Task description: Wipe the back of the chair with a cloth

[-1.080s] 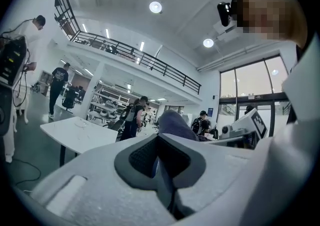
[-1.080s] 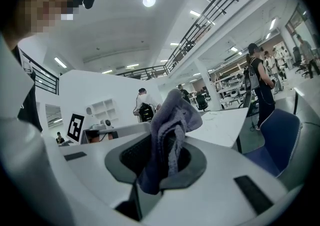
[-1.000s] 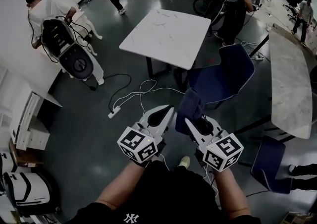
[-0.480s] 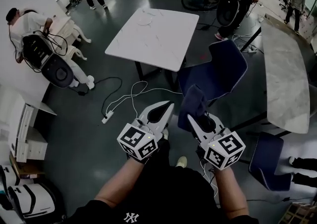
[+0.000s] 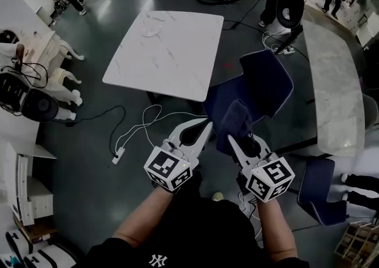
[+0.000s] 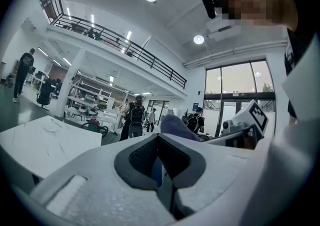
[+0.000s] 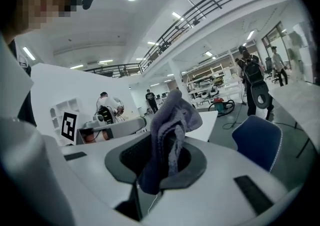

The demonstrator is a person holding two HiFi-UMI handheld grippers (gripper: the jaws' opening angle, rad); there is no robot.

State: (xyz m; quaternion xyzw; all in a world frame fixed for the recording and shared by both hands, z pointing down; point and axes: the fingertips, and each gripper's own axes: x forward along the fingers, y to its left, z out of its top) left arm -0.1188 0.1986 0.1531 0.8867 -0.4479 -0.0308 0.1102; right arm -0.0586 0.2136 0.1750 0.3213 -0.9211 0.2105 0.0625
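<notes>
Chair, navy-blue padded fabric w/ pale stitched edge (image 5: 263,86), stands just beyond both grippers, next to a white marble-look square table (image 5: 166,47). Left gripper (image 5: 203,125): jaws pressed together, nothing btwn them. Right gripper (image 5: 241,137) pinches a crumpled blue-grey cloth (image 5: 234,120), which sticks up past the jaw tips, near the chair back

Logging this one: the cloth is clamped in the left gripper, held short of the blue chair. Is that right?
Not quite. The right gripper clamps the cloth; the right gripper view shows it bunched between those fingers. The left gripper is shut on nothing. The cloth is indeed held short of the blue chair.
</notes>
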